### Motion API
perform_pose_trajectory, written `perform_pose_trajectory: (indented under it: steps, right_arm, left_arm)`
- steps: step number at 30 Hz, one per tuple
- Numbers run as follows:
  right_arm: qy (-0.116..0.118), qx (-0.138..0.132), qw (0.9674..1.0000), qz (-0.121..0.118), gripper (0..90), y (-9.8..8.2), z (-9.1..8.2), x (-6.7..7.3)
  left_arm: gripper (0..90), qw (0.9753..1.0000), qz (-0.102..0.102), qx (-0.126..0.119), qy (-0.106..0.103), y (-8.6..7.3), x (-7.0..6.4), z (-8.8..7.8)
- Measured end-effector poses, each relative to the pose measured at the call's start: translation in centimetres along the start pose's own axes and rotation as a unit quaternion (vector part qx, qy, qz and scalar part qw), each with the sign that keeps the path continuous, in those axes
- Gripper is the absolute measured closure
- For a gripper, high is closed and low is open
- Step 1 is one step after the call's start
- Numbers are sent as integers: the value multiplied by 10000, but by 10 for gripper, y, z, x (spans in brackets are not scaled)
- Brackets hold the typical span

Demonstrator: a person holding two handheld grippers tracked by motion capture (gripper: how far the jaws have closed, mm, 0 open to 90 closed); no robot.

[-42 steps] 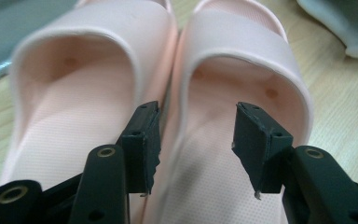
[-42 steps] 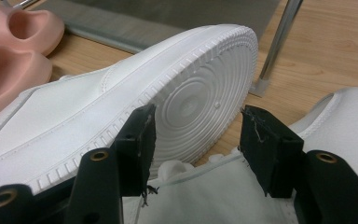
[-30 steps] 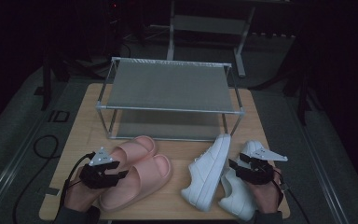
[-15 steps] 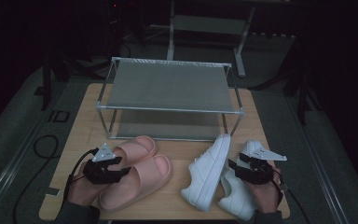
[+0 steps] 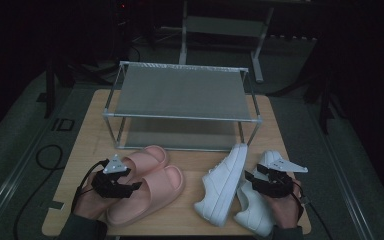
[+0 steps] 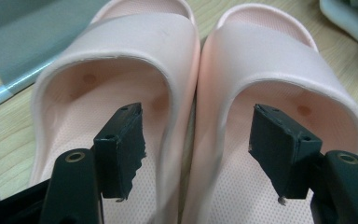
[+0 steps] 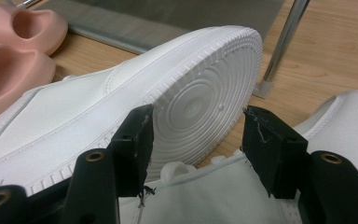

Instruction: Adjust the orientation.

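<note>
While side by side, pink slippers (image 6: 191, 93) look smooth, soft.

Wooden table (image 5: 87, 145) on grey floor (image 5: 20, 150); metal frame (image 5: 220, 25) at 12 o'clock; surroundings dark.

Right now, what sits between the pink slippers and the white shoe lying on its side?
Bare wooden table, as the high view shows: a narrow strip separates the pink slippers from the tipped white shoe; they don't touch.
</note>
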State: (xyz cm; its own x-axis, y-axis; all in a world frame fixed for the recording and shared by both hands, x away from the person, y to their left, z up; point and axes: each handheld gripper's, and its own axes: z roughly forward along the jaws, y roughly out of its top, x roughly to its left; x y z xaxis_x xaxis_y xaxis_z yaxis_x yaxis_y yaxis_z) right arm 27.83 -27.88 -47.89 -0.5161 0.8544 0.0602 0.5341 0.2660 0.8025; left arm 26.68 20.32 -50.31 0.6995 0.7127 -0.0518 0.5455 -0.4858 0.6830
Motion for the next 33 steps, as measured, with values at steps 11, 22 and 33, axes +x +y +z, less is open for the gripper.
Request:
perform_pose_trajectory:
  steps: [11,22,33]
  right_arm:
    - [-5,2,10000,24,427,0,0,-1]
    - [-4,-2,10000,45,427,0,-1,-1]
    - [-6,1,10000,41,427,-1,-1,-1]
  left_arm:
    - [473,9998,97,160,-17,6,0,16]
    - [597,9997,121,196,31,7,0,21]
    - [732,9996,146,254,-2,8,-3,20]
